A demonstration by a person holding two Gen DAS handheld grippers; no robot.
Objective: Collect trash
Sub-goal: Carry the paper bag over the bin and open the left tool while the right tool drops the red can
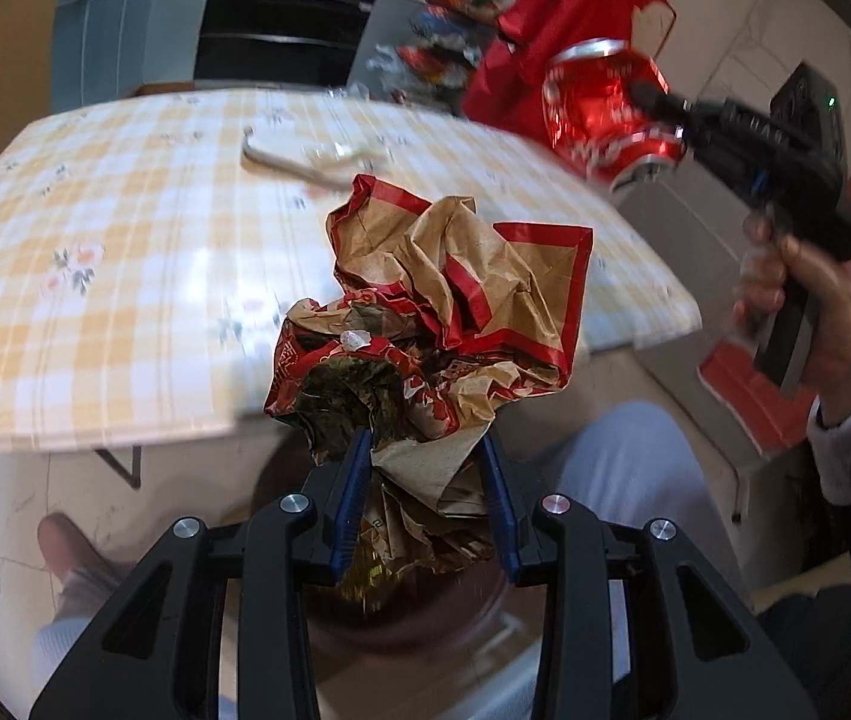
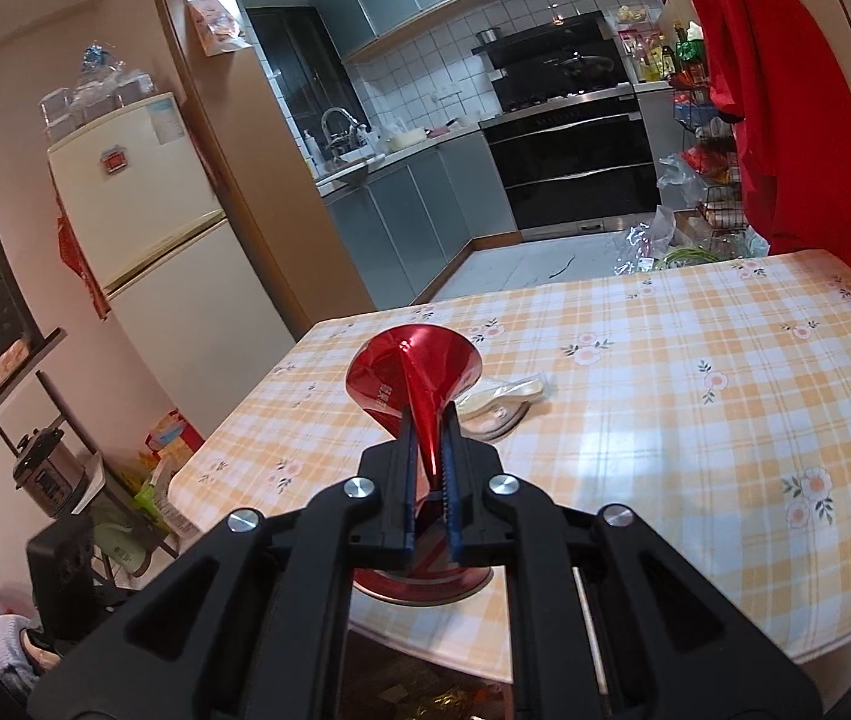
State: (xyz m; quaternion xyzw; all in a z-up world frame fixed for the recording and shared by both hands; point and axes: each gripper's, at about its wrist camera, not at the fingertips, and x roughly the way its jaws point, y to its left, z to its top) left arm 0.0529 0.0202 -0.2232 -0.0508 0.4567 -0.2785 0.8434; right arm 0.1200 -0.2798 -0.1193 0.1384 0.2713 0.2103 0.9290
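Your left claw (image 1: 425, 456) is closed on the lower folds of a crumpled brown-and-red paper wrapper (image 1: 443, 306), held in the air just off the near edge of the yellow-and-white checked, flower-printed counter (image 1: 125, 228). Your right claw (image 2: 428, 420) is pinched nearly shut on a crushed red metal drink can (image 2: 413, 372), flattened between the blue pads (image 2: 451, 480) and raised above the counter (image 2: 695, 420); the left view shows the same can (image 1: 599, 108) aloft past the counter's right side. A flat, pale plastic wrapper (image 2: 503, 402) lies on the counter just beyond the can.
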